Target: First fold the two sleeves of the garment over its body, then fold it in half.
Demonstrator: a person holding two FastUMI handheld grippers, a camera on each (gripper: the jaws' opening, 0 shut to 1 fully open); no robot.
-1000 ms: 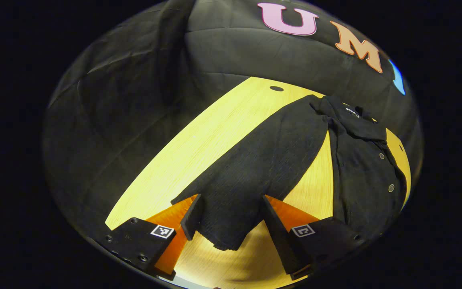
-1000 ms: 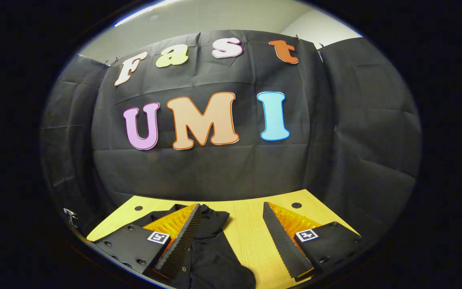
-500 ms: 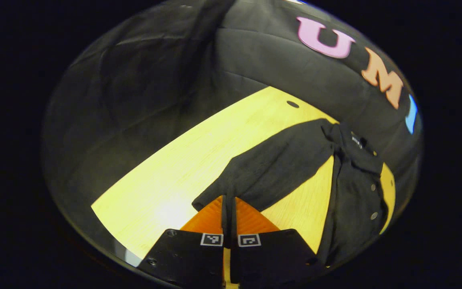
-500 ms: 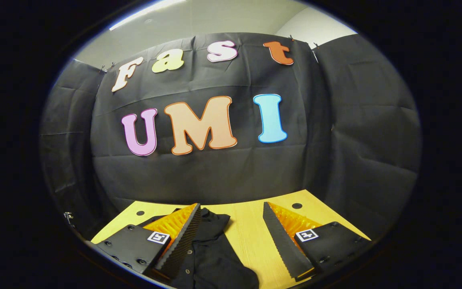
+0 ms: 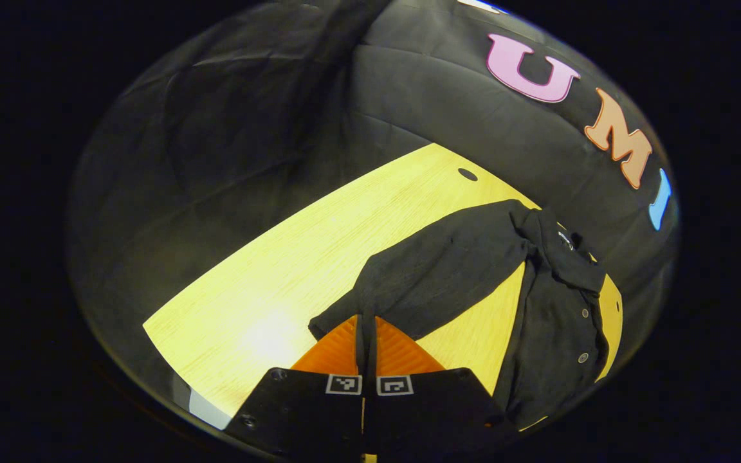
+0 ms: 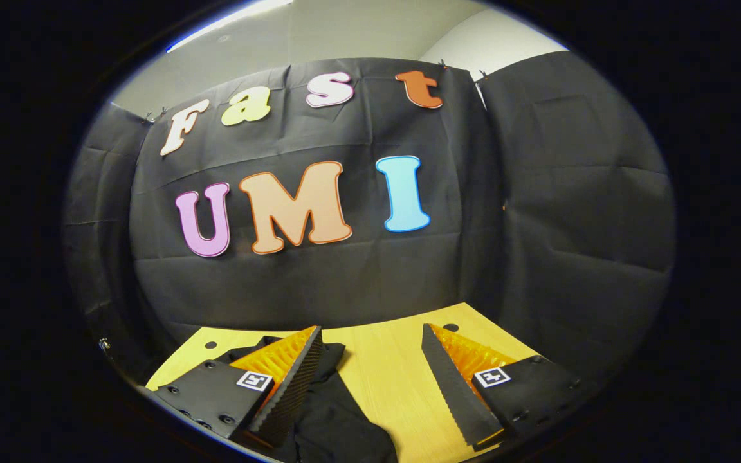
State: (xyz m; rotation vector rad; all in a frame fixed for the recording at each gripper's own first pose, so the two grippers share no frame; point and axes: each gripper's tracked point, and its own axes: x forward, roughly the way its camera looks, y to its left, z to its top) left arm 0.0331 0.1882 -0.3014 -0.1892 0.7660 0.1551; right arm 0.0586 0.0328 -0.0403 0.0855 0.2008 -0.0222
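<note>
— What changed since one second ago?

— My left gripper [image 5: 365, 328] was wide around the sleeve [image 5: 435, 273]; now it is closed on the cuff, bottom centre.

— And the right?

— The right gripper [image 6: 370, 386] stays wide open. The shirt [image 6: 335, 418] lies on the table [image 6: 383, 379], lower left.
</note>
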